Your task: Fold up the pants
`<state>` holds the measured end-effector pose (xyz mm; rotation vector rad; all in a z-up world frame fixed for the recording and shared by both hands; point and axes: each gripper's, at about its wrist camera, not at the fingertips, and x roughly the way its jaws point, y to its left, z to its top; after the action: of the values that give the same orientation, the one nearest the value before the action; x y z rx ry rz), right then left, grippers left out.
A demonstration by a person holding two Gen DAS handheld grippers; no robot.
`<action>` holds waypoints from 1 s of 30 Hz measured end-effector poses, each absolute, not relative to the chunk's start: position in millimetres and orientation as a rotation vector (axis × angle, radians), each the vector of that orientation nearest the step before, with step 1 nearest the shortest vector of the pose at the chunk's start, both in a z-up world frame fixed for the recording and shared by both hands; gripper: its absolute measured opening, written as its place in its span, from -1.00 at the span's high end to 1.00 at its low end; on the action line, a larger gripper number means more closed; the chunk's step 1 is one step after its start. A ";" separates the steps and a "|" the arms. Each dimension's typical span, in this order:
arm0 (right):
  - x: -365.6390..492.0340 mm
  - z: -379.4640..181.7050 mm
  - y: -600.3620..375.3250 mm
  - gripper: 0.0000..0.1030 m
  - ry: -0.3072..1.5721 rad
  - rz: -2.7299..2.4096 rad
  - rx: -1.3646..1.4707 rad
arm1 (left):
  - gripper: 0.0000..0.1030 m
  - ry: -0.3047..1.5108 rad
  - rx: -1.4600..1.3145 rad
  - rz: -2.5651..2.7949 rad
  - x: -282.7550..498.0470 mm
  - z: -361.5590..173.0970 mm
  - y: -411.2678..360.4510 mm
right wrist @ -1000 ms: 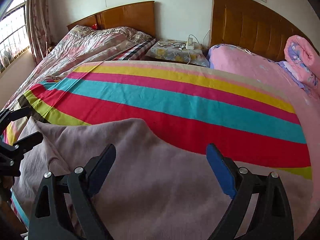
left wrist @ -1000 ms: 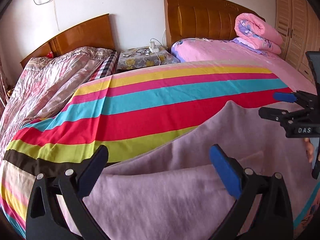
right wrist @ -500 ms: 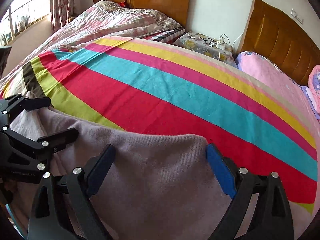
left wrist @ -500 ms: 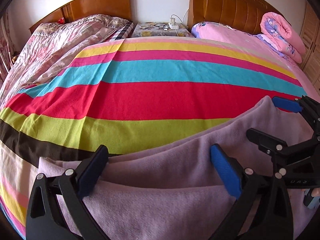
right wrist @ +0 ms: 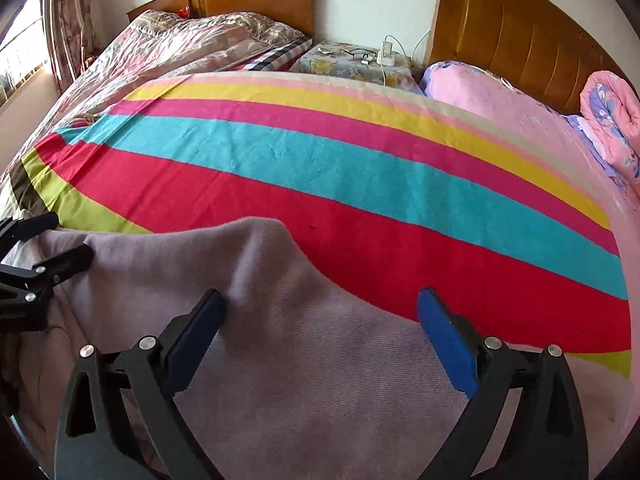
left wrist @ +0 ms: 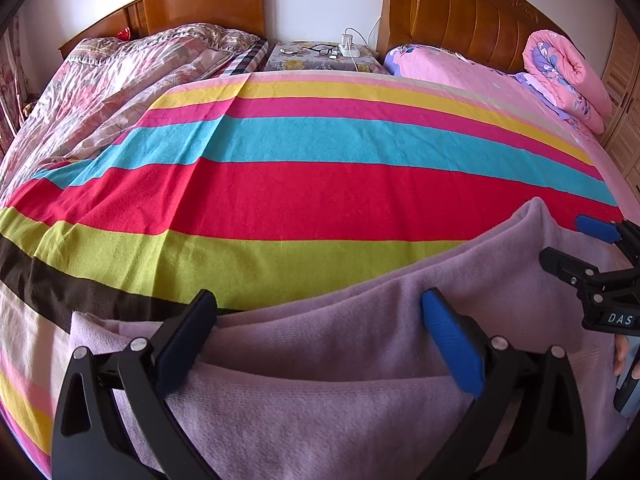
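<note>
Two layers of the lilac pants [left wrist: 320,344] already lay doubled on our striped bed [left wrist: 304,196]. Our left gripper [left wrist: 320,332] and right gripper [right wrist: 320,320] hovered spread, grasping nothing. We judged further folds remained.

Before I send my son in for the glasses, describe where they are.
Between the two wooden headboards stands a nightstand with a floral cloth. The glasses lie on top, left of the white charger: dark-framed, the only dark thing there.

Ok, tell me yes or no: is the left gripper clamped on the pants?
No: the left gripper has its jaws spread wide above the lilac pants, gripping nothing.
</note>
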<state>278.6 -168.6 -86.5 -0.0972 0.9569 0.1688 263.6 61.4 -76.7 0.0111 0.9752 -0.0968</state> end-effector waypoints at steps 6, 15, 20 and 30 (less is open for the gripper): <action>274.3 -75.1 -225.9 -0.84 0.946 -0.091 -0.031 | -0.97 0.975 0.010 -0.098 263.6 -76.9 61.4; 197.0 -83.0 -214.1 -0.86 0.995 0.117 -0.112 | -0.97 0.975 0.011 -0.097 263.4 -76.8 61.4; 193.2 -78.3 -260.1 -0.87 0.986 -0.075 -0.019 | -0.97 0.974 0.011 -0.097 263.7 -77.2 61.7; 99.6 -42.5 -236.4 -0.87 0.885 0.101 -0.055 | -0.97 0.813 -0.066 -0.112 213.4 -28.8 75.8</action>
<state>99.6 -236.4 -42.5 -0.0551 0.8852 0.1011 213.4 75.8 -28.8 -0.0661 0.8128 -0.1117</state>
